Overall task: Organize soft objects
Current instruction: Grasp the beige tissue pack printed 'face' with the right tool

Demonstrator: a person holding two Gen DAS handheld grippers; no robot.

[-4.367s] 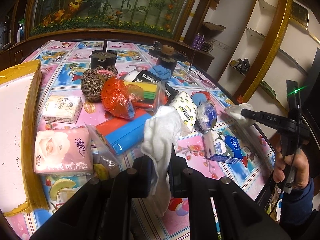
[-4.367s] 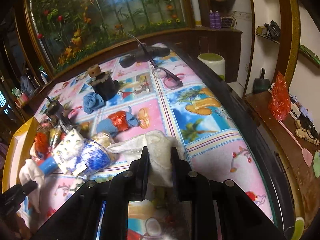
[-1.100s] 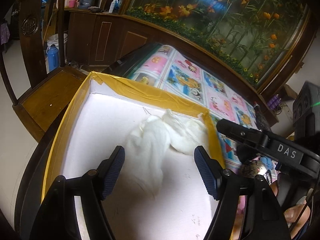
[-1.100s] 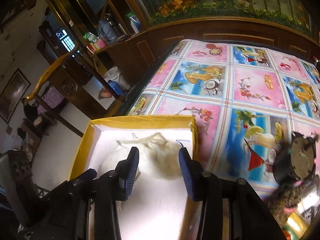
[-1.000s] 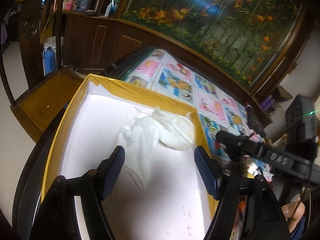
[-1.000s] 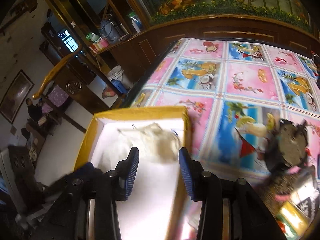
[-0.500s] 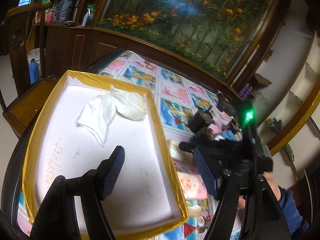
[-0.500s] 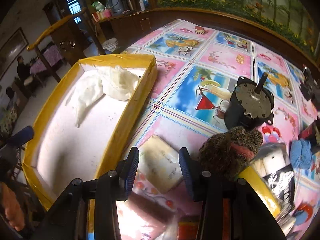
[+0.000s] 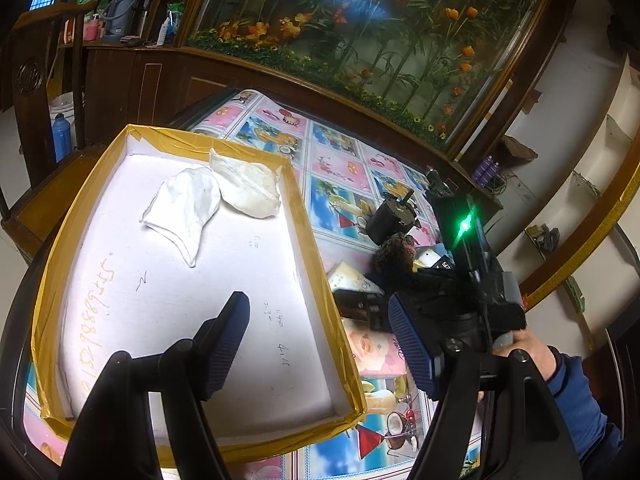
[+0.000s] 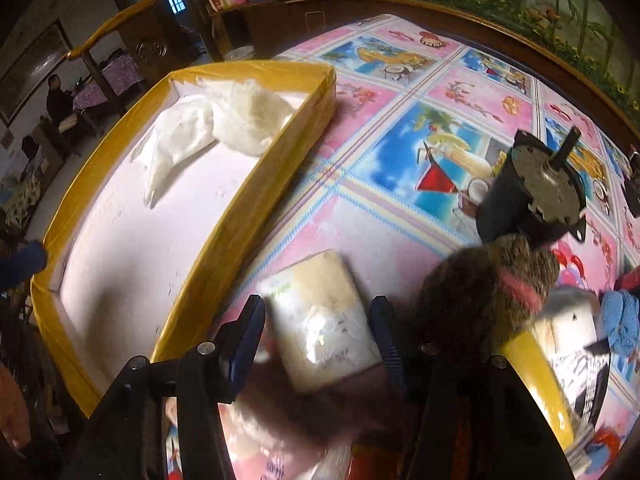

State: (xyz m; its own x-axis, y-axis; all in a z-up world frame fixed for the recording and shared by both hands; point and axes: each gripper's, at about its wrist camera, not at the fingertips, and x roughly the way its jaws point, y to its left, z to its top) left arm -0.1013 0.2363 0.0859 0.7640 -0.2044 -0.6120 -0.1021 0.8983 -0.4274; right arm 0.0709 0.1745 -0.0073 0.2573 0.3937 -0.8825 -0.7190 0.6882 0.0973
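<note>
A yellow-rimmed white box [image 9: 308, 240] holds two white cloths, one flat [image 9: 184, 204] and one bunched [image 9: 248, 188], at its far end. My left gripper [image 9: 320, 332] hangs open and empty above the box's near right rim. In the right wrist view the same cloths [image 10: 224, 120] lie in the box [image 10: 240, 196] at the left. My right gripper [image 10: 318, 320] points down over a cream tissue pack [image 10: 320, 312] on the tablecloth. Its jaws are opening, with the pack between the fingers and the pads close beside it.
A brown knitted ball [image 10: 480, 284] and a black motor [image 10: 532, 196] stand right of the pack. A pink tissue pack [image 9: 376, 348] lies nearer, a blue cloth [image 10: 620, 316] and a yellow item [image 10: 536, 380] at the right. A hand [image 9: 528, 352] in a blue sleeve holds the right gripper.
My left gripper has drawn back from the cloths, so the whole box shows. My right gripper left the box, came down over the cream tissue pack, and its jaws widened.
</note>
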